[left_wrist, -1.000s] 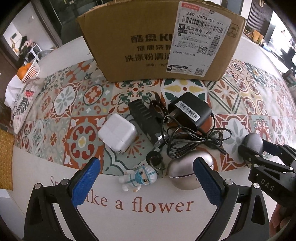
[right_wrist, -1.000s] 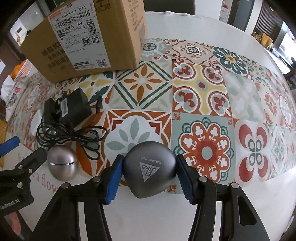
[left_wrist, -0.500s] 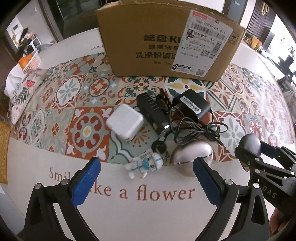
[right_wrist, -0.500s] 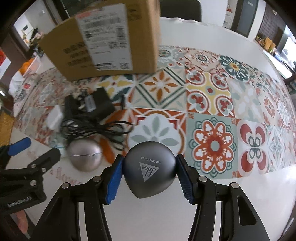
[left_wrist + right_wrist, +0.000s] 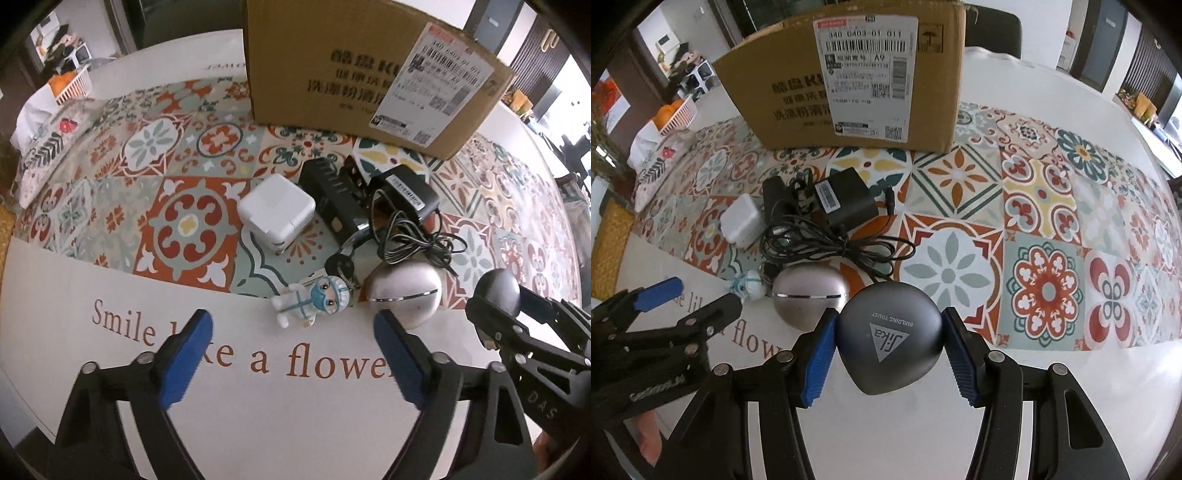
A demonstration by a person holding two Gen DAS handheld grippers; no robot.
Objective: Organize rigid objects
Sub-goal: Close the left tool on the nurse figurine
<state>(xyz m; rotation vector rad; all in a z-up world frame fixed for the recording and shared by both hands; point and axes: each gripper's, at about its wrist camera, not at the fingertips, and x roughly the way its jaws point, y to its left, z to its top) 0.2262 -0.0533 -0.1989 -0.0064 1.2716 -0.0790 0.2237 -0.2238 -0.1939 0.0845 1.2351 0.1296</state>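
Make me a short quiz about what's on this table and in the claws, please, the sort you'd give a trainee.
1. True or false: the right claw grips a dark grey rounded case.
2. Which thing lies nearest the left claw? A) the white charger B) the little masked figurine C) the cardboard box
3. Fill in: the black adapter trails a tangled ____ that runs up to the silver egg-shaped case.

Key:
1. True. Both blue pads press its sides.
2. B. It lies just beyond the closing jaws, which have nothing between them.
3. Cord.
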